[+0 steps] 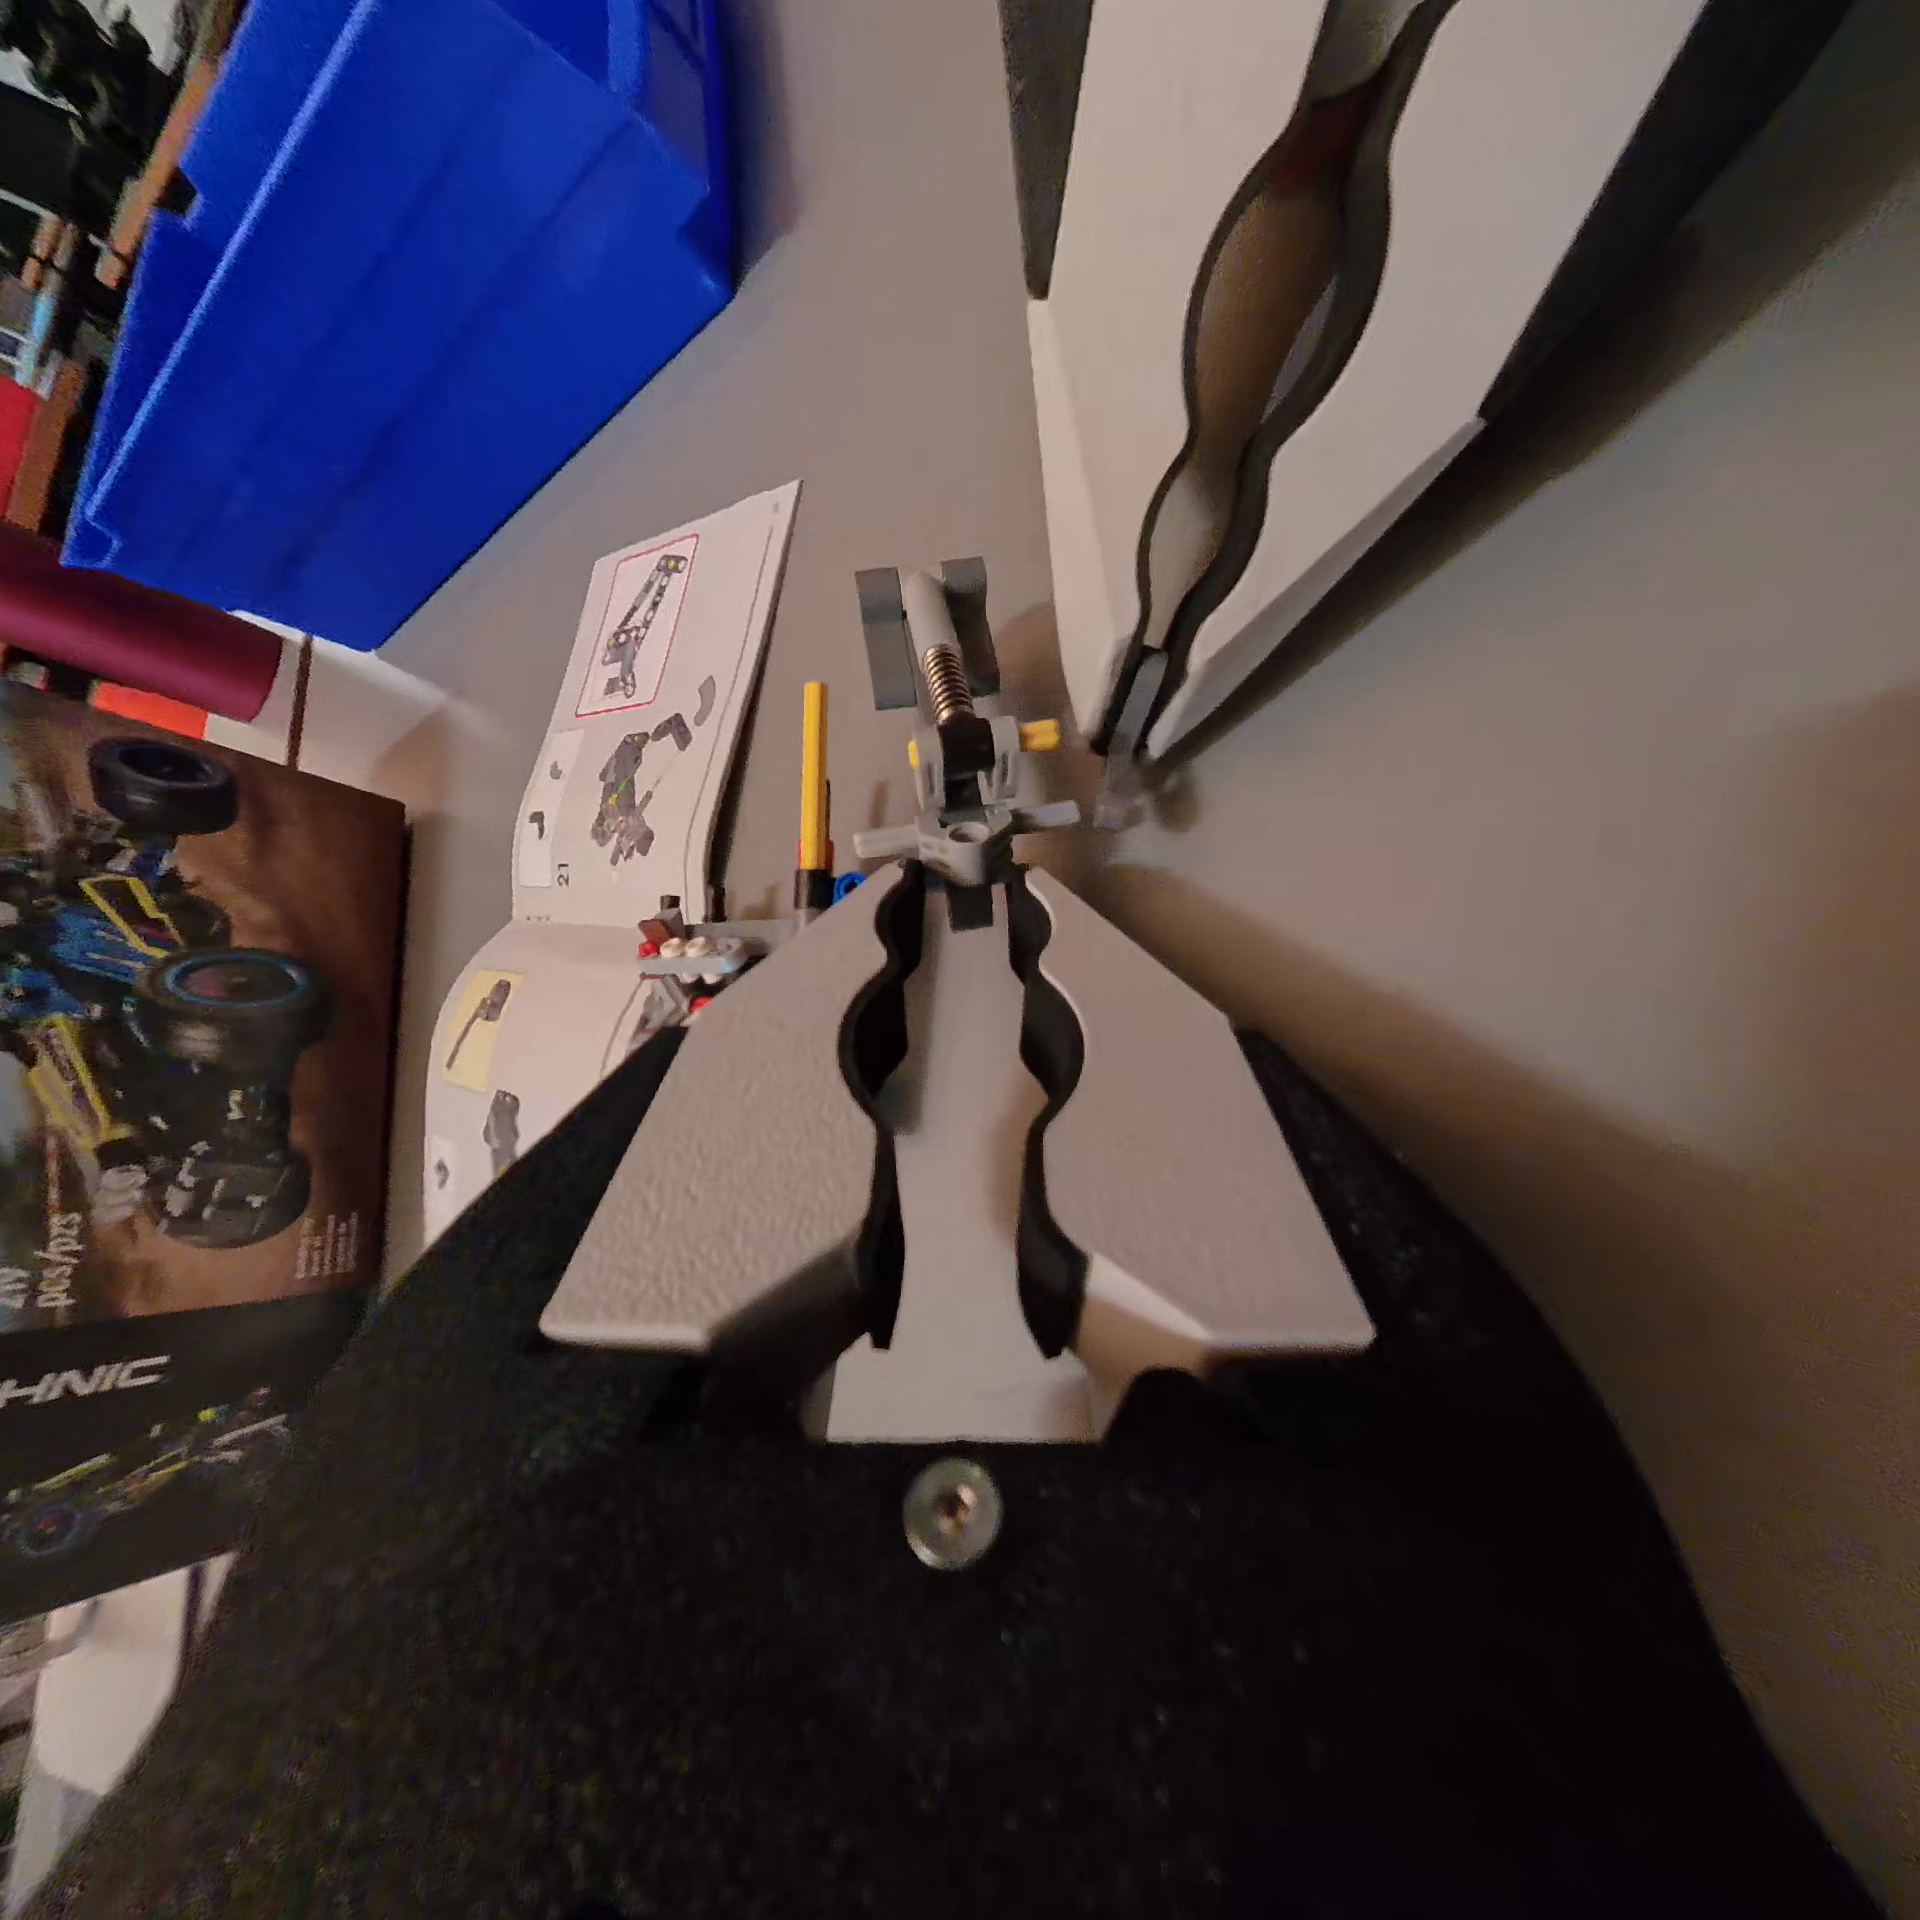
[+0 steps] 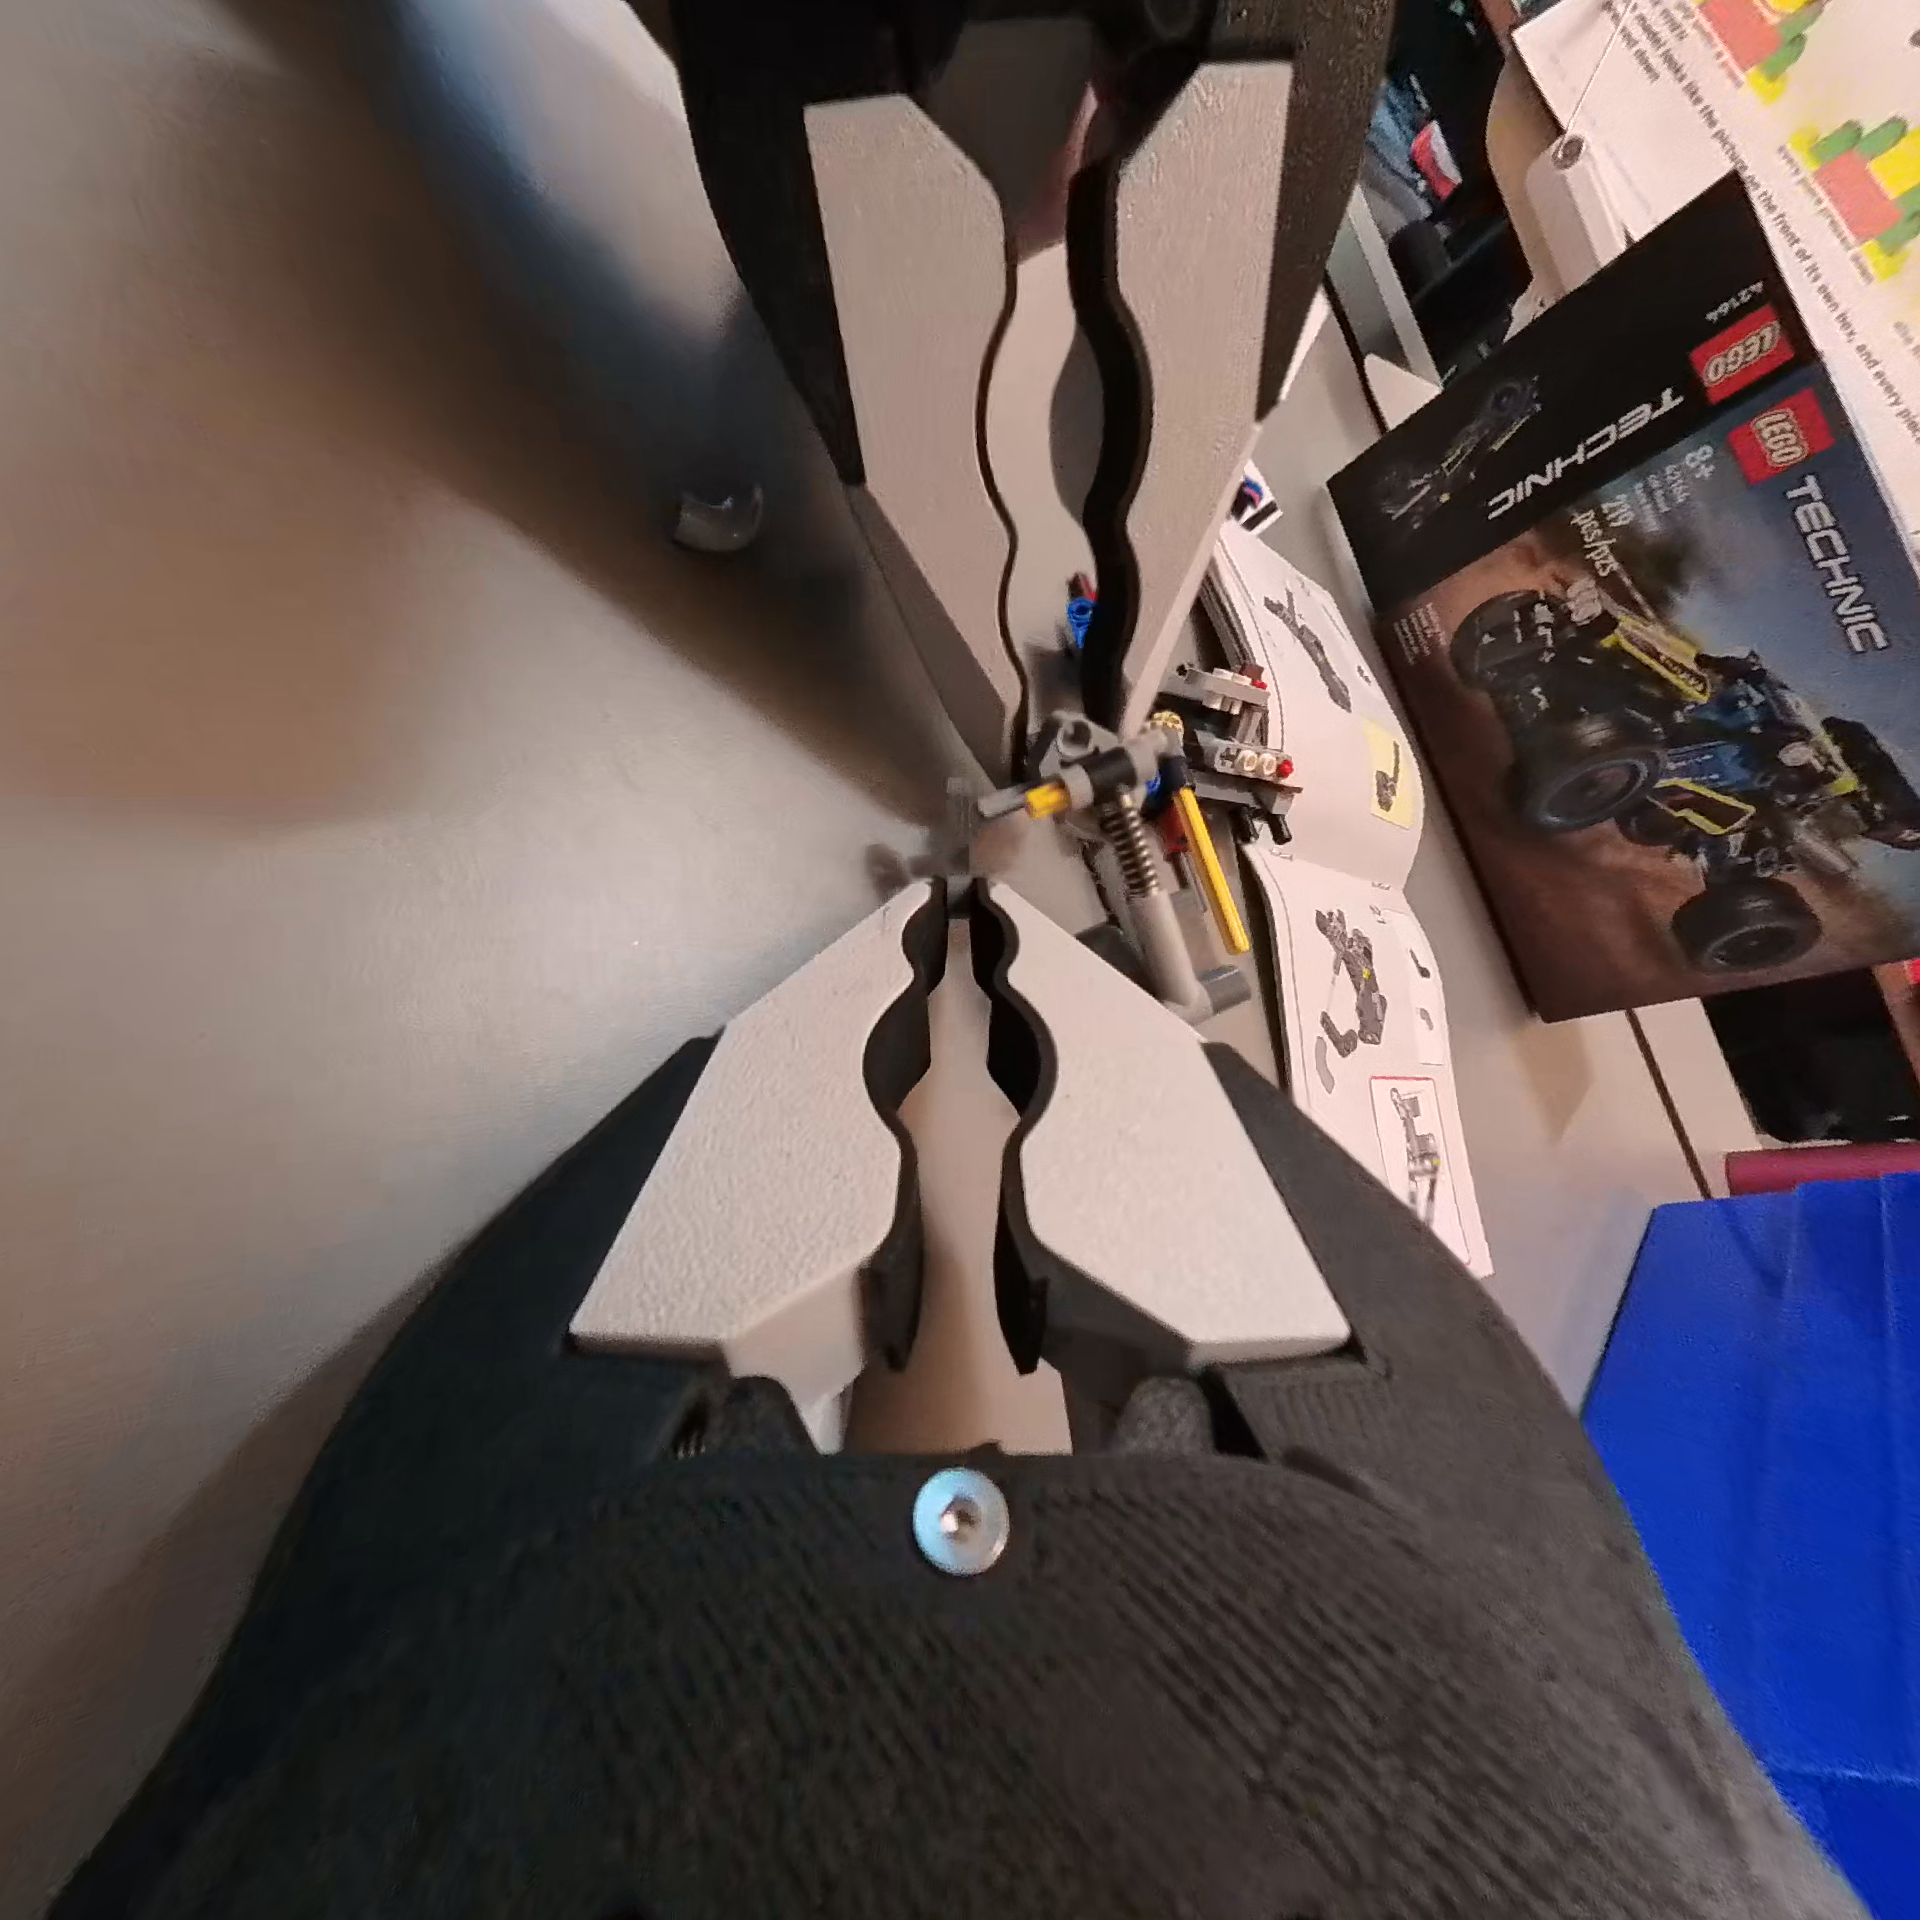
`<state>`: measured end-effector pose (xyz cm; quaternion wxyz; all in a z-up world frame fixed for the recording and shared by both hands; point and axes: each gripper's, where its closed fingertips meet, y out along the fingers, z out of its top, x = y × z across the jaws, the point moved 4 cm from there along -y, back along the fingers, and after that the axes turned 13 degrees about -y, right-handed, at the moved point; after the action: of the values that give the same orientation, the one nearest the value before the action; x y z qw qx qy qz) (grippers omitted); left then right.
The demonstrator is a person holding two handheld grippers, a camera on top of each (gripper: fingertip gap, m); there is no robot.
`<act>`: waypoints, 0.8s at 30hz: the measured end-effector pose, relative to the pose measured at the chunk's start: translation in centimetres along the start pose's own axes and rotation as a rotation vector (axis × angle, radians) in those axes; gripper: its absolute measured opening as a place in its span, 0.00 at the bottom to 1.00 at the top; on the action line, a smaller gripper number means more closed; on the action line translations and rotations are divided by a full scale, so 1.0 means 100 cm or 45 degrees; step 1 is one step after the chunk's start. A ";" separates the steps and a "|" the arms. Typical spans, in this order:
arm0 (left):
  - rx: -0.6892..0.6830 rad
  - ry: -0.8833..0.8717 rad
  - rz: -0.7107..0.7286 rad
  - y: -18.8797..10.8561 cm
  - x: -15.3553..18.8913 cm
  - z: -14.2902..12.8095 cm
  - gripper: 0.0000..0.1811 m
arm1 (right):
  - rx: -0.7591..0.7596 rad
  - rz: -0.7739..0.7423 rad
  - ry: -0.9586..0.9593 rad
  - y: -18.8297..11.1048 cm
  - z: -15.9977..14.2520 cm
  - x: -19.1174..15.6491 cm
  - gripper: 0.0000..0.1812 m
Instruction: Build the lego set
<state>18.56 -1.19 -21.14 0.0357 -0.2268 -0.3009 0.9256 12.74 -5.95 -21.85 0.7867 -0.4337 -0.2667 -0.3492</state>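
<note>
1. On the grey worktop (image 1: pixel 894 312), biggest first: a blue bin (image 1: pixel 395 312) at the far edge, also seen in the right wrist view (image 2: pixel 1766 1507). Cannot tell what is in it.
2. Set box (image 2: pixel 1662 675) with the finished buggy pictured lies flat next to the open booklet (image 1: pixel 665 707). The booklet shows mid-build diagrams, so the build is judged well short of done.
3. Left claw (image 1: pixel 961 894) is clamped on a part-built grey assembly (image 1: pixel 961 769) and holds it up off the worktop. It has a spring shock, a grey tube, dark grey fork ends, a yellow pin at the side and a grey cross-shaped hub at the fingertips.
4. Right claw (image 2: pixel 961 883) is closed tight on a small grey piece (image 2: pixel 961 816) at its tips, right beside the hub of the held assembly (image 2: pixel 1091 790). Looks like the piece is being lined up for pushing on; seated or not, cannot tell, the spot is blurred.
5. Second small sub-build (image 2: pixel 1236 748), grey with white studs and red ends, sits on the booklet, not joined to the held assembly.
6. Loose bits: yellow axle (image 1: pixel 814 774) standing near the held assembly, a blue pin (image 1: pixel 847 883), and a curved grey piece (image 2: pixel 717 514) lying alone on the worktop.
7. Judgement: only two small sub-builds exist. No wheels, frame or body panels are visible built, so most of the set is left.
</note>
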 end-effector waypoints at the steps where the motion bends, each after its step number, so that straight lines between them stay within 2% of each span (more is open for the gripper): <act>1: -0.008 0.021 0.006 0.000 0.000 -0.001 0.07 | -0.014 -0.023 -0.032 0.001 -0.001 0.001 0.01; 6: -0.066 0.086 0.076 0.001 -0.001 -0.005 0.07 | -0.113 -0.102 -0.281 0.008 -0.003 0.000 0.01; 14: -0.030 0.053 0.078 -0.002 -0.001 0.003 0.07 | -0.123 -0.108 -0.297 0.010 -0.004 0.001 0.01; 24: -0.061 0.137 0.127 -0.001 -0.002 -0.001 0.07 | -0.100 -0.102 -0.284 0.011 -0.004 0.002 0.01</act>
<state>18.76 -1.11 -21.09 0.0003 -0.2918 -0.3090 0.9052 13.80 -5.94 -22.41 0.7200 -0.4894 -0.3557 -0.3400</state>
